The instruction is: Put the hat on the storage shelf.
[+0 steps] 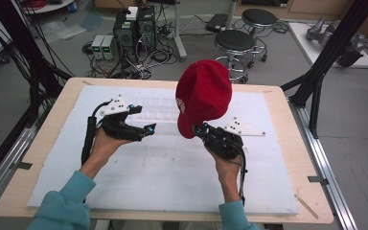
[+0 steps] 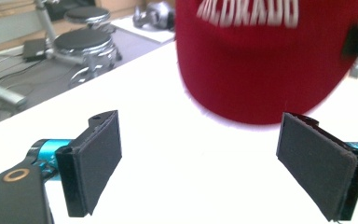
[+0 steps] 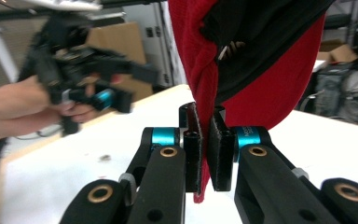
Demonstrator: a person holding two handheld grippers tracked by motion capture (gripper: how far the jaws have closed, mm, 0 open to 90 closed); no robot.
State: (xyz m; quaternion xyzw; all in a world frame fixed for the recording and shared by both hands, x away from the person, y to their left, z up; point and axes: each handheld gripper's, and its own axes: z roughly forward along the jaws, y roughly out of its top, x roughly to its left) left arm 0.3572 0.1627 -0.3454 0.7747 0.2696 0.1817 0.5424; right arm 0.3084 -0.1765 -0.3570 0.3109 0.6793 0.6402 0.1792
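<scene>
Red cap (image 1: 203,96) is held by the right gripper (image 1: 200,130), pinched at the cap's 6 o'clock edge; slip is risked. Left gripper (image 1: 149,128) is spread wide, empty.

Right gripper (image 3: 204,149): black jaws clamped on the hem of a red fabric cap (image 3: 261,93)
Cap: hangs above white table (image 3: 74,177)
Left gripper (image 3: 88,70): hand-held, blurred, upper left

Even indoor light; white table surface (image 2: 177,154) overexposed; motion blur in both gripper views.
</scene>
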